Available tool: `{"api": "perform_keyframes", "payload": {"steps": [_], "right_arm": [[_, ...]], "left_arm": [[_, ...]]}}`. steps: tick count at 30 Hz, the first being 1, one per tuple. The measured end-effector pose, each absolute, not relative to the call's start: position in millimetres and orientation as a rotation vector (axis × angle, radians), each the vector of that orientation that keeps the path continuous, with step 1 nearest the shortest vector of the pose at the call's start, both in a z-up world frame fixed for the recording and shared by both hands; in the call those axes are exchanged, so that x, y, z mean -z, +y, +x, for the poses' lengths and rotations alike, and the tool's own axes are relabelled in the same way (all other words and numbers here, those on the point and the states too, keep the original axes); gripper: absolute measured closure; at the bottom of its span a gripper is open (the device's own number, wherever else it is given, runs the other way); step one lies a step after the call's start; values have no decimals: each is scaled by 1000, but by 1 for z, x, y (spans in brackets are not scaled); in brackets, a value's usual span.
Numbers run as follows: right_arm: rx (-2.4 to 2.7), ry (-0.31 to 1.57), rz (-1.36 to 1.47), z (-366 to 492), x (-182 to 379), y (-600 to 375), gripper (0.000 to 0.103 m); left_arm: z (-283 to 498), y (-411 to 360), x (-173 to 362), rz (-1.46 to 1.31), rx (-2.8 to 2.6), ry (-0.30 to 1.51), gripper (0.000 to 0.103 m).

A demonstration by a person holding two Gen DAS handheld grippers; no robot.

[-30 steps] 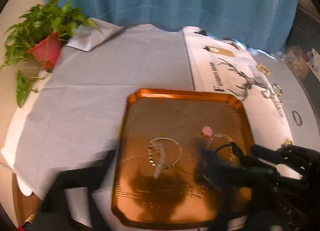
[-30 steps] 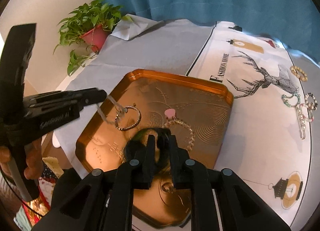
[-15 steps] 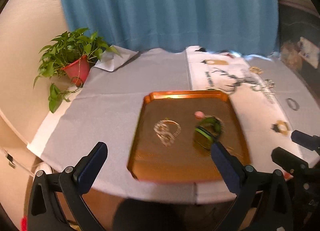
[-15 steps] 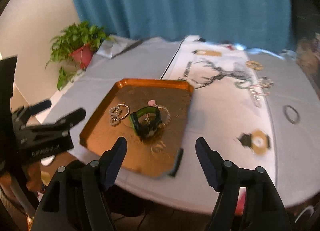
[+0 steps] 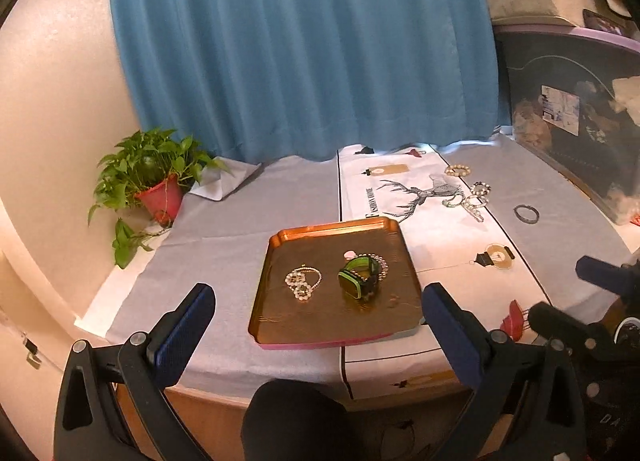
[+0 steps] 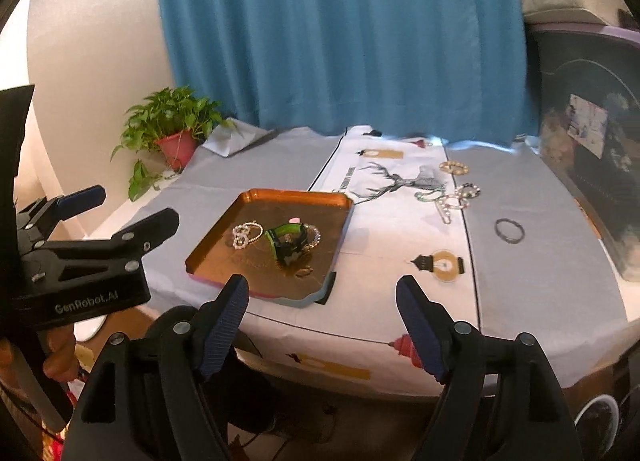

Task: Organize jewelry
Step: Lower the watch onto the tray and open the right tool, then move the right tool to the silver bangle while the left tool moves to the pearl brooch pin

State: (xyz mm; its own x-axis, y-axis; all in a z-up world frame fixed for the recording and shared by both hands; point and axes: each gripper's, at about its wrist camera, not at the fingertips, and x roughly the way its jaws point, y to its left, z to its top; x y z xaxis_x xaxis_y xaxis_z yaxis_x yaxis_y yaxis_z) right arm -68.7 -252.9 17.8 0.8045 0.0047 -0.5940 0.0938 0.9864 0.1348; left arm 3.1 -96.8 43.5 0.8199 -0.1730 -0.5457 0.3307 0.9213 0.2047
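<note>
An orange tray (image 5: 280,245) (image 6: 224,233) sits near the table's front edge. In it lie a beaded bracelet with a clip (image 5: 303,281) (image 6: 246,233), a green and black watch (image 5: 358,276) (image 6: 287,241) and a pink-charm bead bracelet (image 5: 380,259) (image 6: 314,235). More bracelets (image 5: 466,197) (image 6: 452,195) and a dark ring (image 5: 526,214) (image 6: 509,230) lie on the cloth to the right. My left gripper (image 5: 316,325) and right gripper (image 6: 322,321) are both open, empty and pulled back off the table's front edge.
A potted plant (image 5: 154,177) (image 6: 172,129) stands at the table's back left. A blue curtain (image 5: 300,49) hangs behind. A dark storage box (image 5: 576,113) stands at the right edge. A deer-print cloth (image 6: 384,181) covers the middle.
Both grippers let go of the jewelry in the tray, opened wide and pulled back and up from the table. The watch and the clip bracelet now lie in the tray.
</note>
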Motion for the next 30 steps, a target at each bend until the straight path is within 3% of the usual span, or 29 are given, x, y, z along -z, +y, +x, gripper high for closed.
{"api": "perform_keyframes", "payload": {"steps": [21, 30], "right_arm": [[127, 591, 222, -93, -23, -302, 26], [244, 605, 243, -81, -3, -363, 26]], "left_arm": [[3, -142, -38, 343, 313, 581, 0], [41, -206, -10, 378, 428, 683, 0]]}}
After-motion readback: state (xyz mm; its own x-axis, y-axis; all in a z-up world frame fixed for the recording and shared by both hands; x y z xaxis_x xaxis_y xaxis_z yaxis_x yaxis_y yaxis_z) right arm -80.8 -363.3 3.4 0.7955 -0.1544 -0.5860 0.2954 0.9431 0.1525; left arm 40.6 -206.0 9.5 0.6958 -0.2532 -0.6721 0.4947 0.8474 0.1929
